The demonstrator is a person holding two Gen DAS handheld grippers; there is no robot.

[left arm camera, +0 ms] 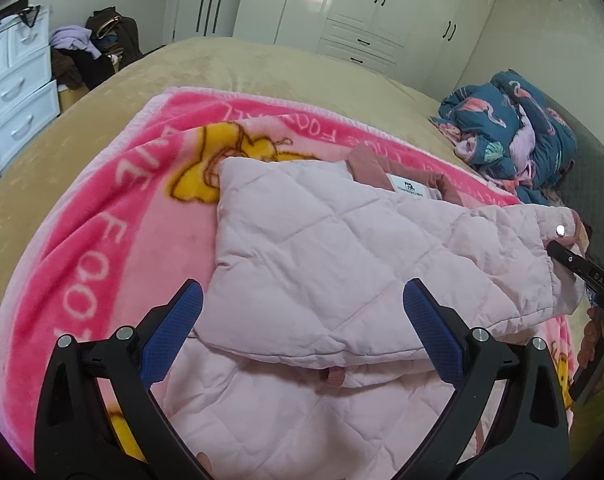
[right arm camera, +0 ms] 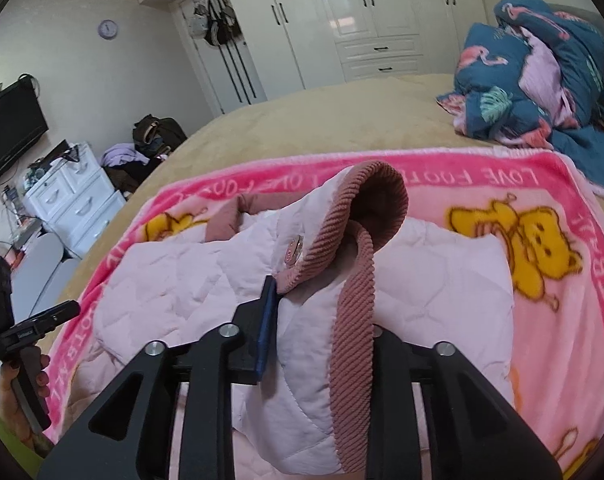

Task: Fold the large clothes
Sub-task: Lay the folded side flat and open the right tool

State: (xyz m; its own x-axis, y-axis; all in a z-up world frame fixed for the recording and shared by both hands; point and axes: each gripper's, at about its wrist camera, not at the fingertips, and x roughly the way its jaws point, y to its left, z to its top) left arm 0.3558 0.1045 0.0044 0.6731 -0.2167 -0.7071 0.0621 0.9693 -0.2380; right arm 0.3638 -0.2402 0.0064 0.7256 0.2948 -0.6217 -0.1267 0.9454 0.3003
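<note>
A pale pink quilted jacket [left arm camera: 322,264] lies partly folded on a pink cartoon blanket [left arm camera: 101,248] on the bed. My left gripper [left arm camera: 302,332] is open and empty, just above the jacket's folded edge. My right gripper [right arm camera: 314,312] is shut on the jacket's sleeve [right arm camera: 302,344] near its dusty-pink ribbed cuff [right arm camera: 358,240], holding it up over the jacket body [right arm camera: 173,280]. In the left wrist view the right gripper [left arm camera: 574,264] shows at the far right, holding the sleeve end by the snap button. The collar [left arm camera: 398,168] lies at the far side.
The blanket [right arm camera: 542,320] covers a tan bedspread [left arm camera: 261,64]. A bunched blue flamingo quilt [right arm camera: 542,72] sits at the bed's far right. White drawers [left arm camera: 13,92] and a clothes pile [left arm camera: 97,48] stand to the left, white wardrobes [right arm camera: 342,20] behind.
</note>
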